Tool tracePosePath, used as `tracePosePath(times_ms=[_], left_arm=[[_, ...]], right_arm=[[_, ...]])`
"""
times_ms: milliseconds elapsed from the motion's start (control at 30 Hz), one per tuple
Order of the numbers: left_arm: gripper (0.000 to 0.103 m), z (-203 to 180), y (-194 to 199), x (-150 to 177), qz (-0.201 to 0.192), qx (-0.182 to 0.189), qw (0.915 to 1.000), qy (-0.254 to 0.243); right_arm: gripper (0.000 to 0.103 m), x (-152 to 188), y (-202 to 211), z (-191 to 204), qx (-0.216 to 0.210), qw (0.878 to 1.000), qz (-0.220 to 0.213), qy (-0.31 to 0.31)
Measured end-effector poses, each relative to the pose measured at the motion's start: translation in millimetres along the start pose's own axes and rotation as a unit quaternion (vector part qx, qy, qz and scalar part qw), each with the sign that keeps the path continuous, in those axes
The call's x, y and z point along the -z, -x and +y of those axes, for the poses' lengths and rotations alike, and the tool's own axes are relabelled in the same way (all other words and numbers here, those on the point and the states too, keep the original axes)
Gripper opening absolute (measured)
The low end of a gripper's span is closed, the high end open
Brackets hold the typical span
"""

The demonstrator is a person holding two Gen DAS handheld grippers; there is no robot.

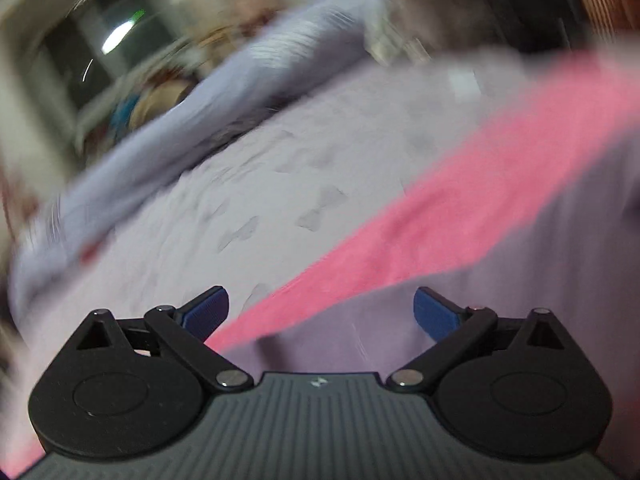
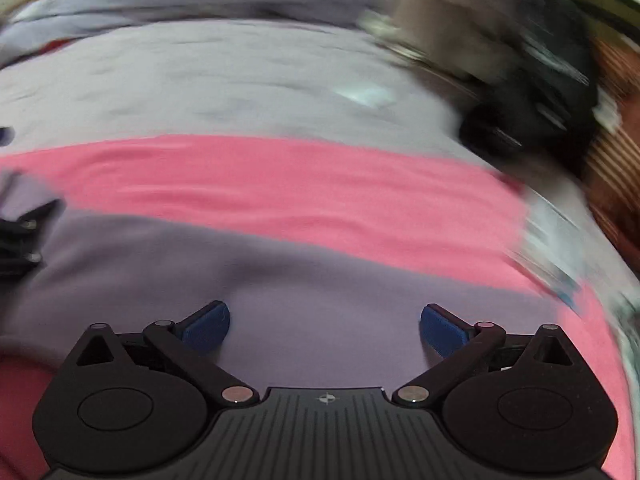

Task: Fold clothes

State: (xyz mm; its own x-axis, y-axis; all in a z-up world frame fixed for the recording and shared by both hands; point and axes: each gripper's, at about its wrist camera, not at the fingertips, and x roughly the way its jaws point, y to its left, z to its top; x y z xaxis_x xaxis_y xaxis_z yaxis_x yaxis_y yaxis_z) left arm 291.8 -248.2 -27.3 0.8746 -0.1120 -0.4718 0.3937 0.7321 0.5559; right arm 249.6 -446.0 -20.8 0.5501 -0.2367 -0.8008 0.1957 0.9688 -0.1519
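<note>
On the lilac bedsheet, both hand-held grippers gape above pink-banded cloth.

text: none legible | labels: none | frames motion-blurred | both wrist views

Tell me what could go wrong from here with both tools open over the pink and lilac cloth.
1. Both views are motion-blurred, so a grab now may miss the pink garment.
2. The left tool and right tool hang open over lilac fabric; closing here might pinch the wrong layer.
3. The left tool sits near the garment's edge and could catch it unevenly.
</note>
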Motion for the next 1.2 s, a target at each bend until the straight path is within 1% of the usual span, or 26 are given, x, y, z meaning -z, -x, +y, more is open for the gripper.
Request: tracePosePath(times_ms=[33,100,167,233,300,367,433,500,533,567,600,667,700,733,767,800,867,900,933,1000,1033,1067,1100,1133,1167,1200], left_arm=[[0.103,3.5,-9.8,-2.5,0.013,0.002,0.9998,0.013],[0.103,16.7,-29.8,-7.0,0.048,0.013,0.9971,0.058],[0.103,31.7,-40.4,-5.6,0.067,0.037,0.9912,0.108],[0.103,41.3,-43.8,-4.9,0.076,0.053,0.9865,0.136],[0.103,47.7,-40.4,-4.7,0.081,0.057,0.9836,0.151],[0.102,58.1,-28.9,-1.5,0.090,0.046,0.9796,0.174],[0.102,73.4,-12.0,7.2,0.091,0.034,0.9740,0.205],[0.102,87.7,8.8,21.1,0.094,0.031,0.9642,0.246],[0.102,92.3,16.9,29.4,0.103,0.029,0.9598,0.260],[0.102,92.8,21.5,39.3,0.122,0.022,0.9567,0.263],[0.102,93.2,24.4,50.0,0.127,0.019,0.9535,0.273],[0.103,94.3,29.9,71.7,0.131,0.016,0.9465,0.294],[0.103,97.5,29.6,76.5,0.133,0.021,0.9420,0.307],[0.103,101.2,28.7,80.3,0.135,0.026,0.9371,0.321],[0.103,101.5,28.5,80.6,0.135,0.026,0.9372,0.321],[0.103,101.2,28.5,80.4,0.134,0.026,0.9382,0.318],[0.103,100.9,28.7,80.8,0.130,0.024,0.9394,0.316],[0.103,100.7,29.5,81.5,0.129,0.025,0.9390,0.318],[0.103,100.4,29.8,81.8,0.128,0.025,0.9388,0.319],[0.103,100.0,30.1,82.4,0.126,0.026,0.9386,0.320],[0.103,99.7,30.2,82.8,0.126,0.026,0.9384,0.321],[0.103,99.5,30.4,83.1,0.125,0.026,0.9383,0.321],[0.103,99.2,30.5,83.4,0.124,0.026,0.9382,0.322],[0.103,99.0,30.6,83.7,0.123,0.027,0.9380,0.323],[0.103,98.7,30.6,83.7,0.123,0.026,0.9383,0.322],[0.103,98.6,30.7,83.8,0.123,0.026,0.9383,0.322]], right_arm=[[0.103,3.6,-2.4,-22.5,0.006,1.000,0.007,-0.025],[0.102,11.2,-7.0,-68.2,0.016,0.997,0.021,-0.075],[0.102,15.8,-4.7,-94.4,-0.005,0.998,0.023,-0.065],[0.102,12.9,-0.4,-98.4,-0.015,0.998,0.026,-0.050],[0.102,7.5,14.1,-82.0,0.020,1.000,0.006,-0.020],[0.102,19.3,27.8,-47.0,0.006,0.999,-0.020,0.043],[0.102,31.5,41.6,-11.5,-0.010,0.993,-0.046,0.106],[0.103,43.7,55.4,24.0,-0.025,0.983,-0.071,0.168],[0.103,49.9,62.3,41.7,-0.033,0.976,-0.084,0.199],[0.103,56.0,69.1,59.5,-0.041,0.967,-0.096,0.230],[0.103,62.1,76.0,77.2,-0.048,0.958,-0.109,0.261],[0.103,65.0,64.1,90.6,-0.016,0.951,-0.120,0.283],[0.103,61.4,57.7,83.4,-0.002,0.956,-0.121,0.268],[0.103,56.9,50.9,71.3,0.023,0.962,-0.114,0.247],[0.103,53.2,42.1,52.8,0.063,0.967,-0.101,0.228],[0.103,50.9,32.6,25.6,0.101,0.971,-0.080,0.202],[0.103,47.3,17.7,-36.5,0.157,0.979,-0.037,0.127],[0.103,46.3,15.4,-66.5,0.173,0.981,-0.022,0.084],[0.103,43.9,12.3,-90.1,0.199,0.979,0.000,0.051],[0.103,39.1,8.3,-131.4,0.248,0.968,0.039,0.000],[0.102,37.7,11.0,-142.2,0.259,0.965,0.043,-0.017],[0.101,35.8,15.2,-148.9,0.258,0.964,0.042,-0.037],[0.101,32.1,21.6,-153.9,0.233,0.970,0.036,-0.064],[0.101,29.8,27.4,-155.9,0.193,0.976,0.026,-0.092],[0.101,28.7,34.3,-157.7,0.140,0.981,0.015,-0.133],[0.101,30.2,38.9,-159.5,0.090,0.980,0.010,-0.179]])
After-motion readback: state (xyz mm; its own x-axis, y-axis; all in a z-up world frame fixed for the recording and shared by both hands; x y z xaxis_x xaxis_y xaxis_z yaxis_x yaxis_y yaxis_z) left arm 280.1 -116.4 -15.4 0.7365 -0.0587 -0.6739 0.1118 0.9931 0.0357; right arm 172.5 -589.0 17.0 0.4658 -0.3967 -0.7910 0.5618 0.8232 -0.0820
